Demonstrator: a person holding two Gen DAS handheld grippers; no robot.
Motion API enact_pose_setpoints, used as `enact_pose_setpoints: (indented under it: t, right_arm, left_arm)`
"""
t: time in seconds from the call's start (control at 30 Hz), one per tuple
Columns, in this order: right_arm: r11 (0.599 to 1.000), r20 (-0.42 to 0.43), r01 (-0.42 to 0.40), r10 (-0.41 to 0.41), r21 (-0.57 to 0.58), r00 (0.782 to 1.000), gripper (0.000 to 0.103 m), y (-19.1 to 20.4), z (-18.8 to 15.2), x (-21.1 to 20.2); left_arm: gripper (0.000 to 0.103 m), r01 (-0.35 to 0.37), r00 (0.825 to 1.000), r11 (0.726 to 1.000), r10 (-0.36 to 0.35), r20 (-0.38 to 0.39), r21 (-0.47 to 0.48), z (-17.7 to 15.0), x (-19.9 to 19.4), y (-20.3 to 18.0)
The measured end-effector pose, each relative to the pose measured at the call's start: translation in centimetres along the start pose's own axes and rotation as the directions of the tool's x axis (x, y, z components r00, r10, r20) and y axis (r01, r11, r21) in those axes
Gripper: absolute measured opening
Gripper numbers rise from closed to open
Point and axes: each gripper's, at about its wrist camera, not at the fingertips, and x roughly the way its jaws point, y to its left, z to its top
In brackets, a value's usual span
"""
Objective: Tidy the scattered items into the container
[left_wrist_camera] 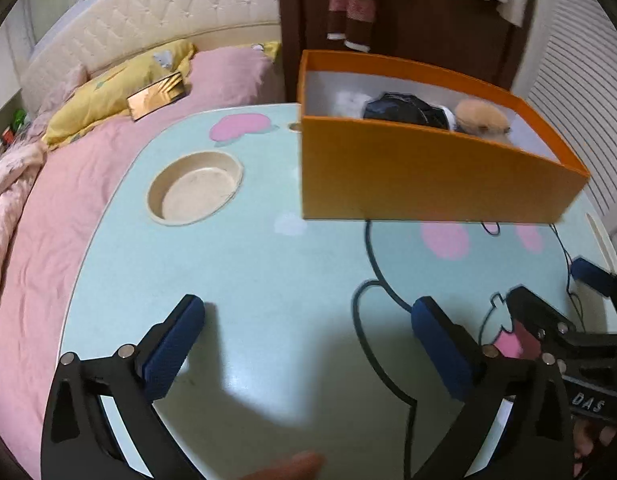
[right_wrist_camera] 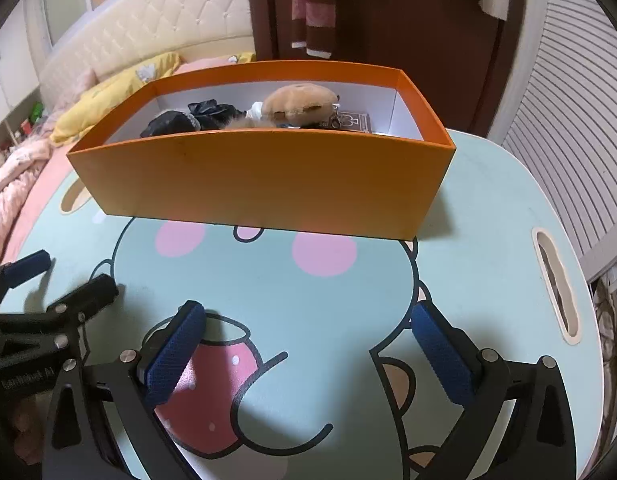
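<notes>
Orange box (right_wrist_camera: pixel 264 176) sits beyond both spread, empty claws: left (left_wrist_camera: pixel 308 340), right (right_wrist_camera: pixel 308 344)

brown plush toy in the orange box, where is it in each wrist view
Left wrist view: the brown plush toy sits upper right, at the right end of the orange box.
Right wrist view: the plush toy sits top centre, right of the black items.
Shared landmark: the pink cheek spots printed on the table, just in front of the box.
</notes>
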Motion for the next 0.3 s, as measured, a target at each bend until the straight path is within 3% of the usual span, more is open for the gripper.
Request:
enact_pose_setpoints:
  t: [0.3]
  right_arm:
    - [1.0,0.001,0.0,0.0,-0.002,1.0,0.103,-0.01,-0.05,-0.05]
  left_arm:
    - [0.103,0.002,1.0,1.0,-0.002,0.007,0.002,0.3,0.13,0.41]
